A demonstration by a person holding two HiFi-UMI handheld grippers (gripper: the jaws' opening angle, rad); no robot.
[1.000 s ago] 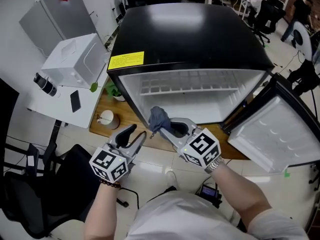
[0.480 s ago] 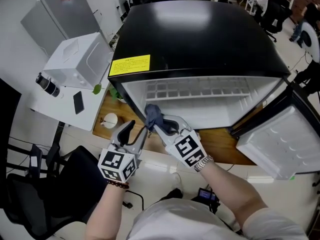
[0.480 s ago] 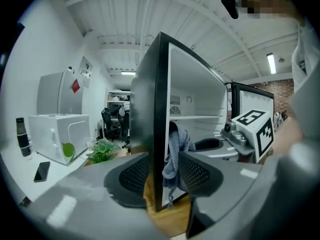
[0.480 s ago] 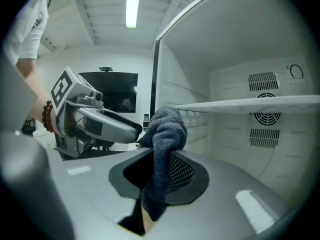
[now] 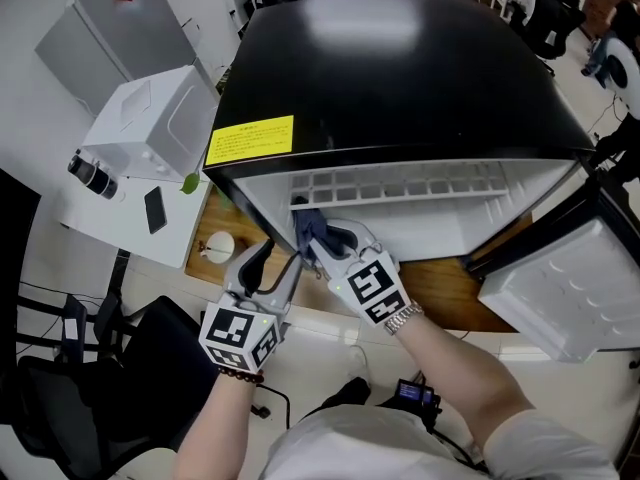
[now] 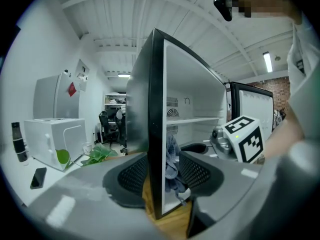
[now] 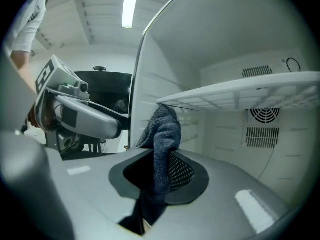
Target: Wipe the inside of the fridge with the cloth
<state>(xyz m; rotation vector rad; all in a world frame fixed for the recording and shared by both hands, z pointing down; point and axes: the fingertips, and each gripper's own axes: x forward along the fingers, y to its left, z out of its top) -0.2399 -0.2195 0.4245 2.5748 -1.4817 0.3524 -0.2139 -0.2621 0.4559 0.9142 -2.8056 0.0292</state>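
While gripping cloth [image 5: 306, 224], right gripper [image 5: 323, 241] faces fridge [image 5: 400, 78]

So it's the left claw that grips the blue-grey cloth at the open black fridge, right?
No: the right claw grips the blue-grey cloth at the open black fridge, as the right gripper view shows. The left claw has just been opening its jaws, with the fridge's wall edge between them.
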